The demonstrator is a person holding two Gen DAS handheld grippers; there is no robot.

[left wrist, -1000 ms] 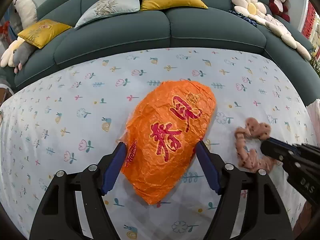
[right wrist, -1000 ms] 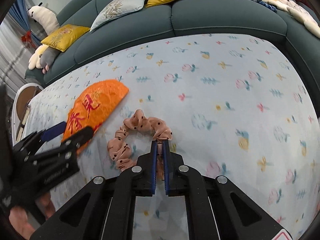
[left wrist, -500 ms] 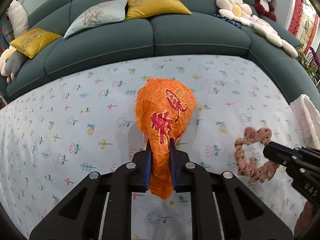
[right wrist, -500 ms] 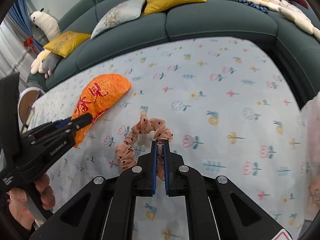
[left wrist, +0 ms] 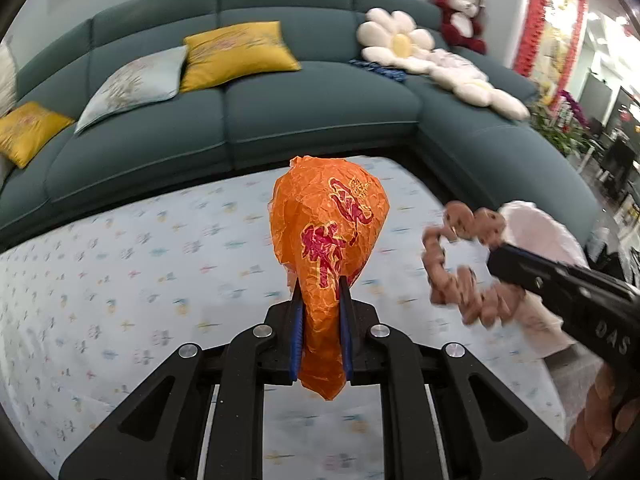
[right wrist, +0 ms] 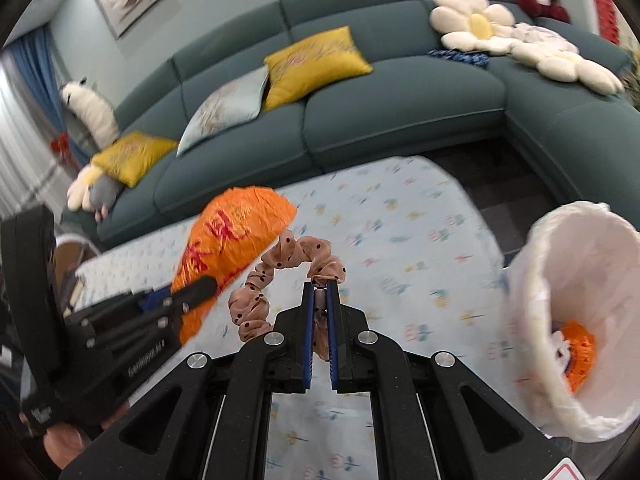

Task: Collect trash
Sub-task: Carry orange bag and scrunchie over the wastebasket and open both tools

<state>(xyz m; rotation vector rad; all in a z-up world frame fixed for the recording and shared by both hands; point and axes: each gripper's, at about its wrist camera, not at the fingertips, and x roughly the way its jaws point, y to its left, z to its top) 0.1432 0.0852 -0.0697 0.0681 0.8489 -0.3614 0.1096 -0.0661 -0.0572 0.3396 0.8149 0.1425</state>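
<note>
1. The left gripper (left wrist: pixel 321 286) is clenched on a crumpled orange foil bag (left wrist: pixel 328 232) printed with red characters; the blue pads pinch its narrow lower end, and the fuller upper part stands up above the fingers, clear of the surface below.
2. The right gripper (right wrist: pixel 320 288) is clamped on a pink polka-dot scrunchie (right wrist: pixel 280 268), with a fold of the fabric squeezed between the blue pads and the rest of the loop hanging off to the left of the fingers, off the cloth.
3. In the left wrist view the scrunchie (left wrist: pixel 460 264) appears to the right of the orange bag, held by the black tip of the right gripper; part of the person's hand (left wrist: pixel 600 420) shows at the lower right edge.
4. In the right wrist view the orange bag (right wrist: pixel 228 240) sits to the left of the scrunchie and just behind it, gripped at its lower end by the left gripper.
5. Both things hang over a bench covered with a pale cloth (right wrist: pixel 400 248) printed with small flowers.
6. A waste bin lined with a white plastic bag (right wrist: pixel 540 280) stands at the right, beside the bench edge; something orange (right wrist: pixel 578 356) lies inside it.
7. Behind the bench runs a dark teal corner sofa (left wrist: pixel 312 112) with yellow cushions (left wrist: pixel 236 54), a pale blue cushion (left wrist: pixel 136 84), white flower-shaped cushions (left wrist: pixel 396 40) and a red plush toy (left wrist: pixel 460 12).
8. Both views are slightly blurred.
</note>
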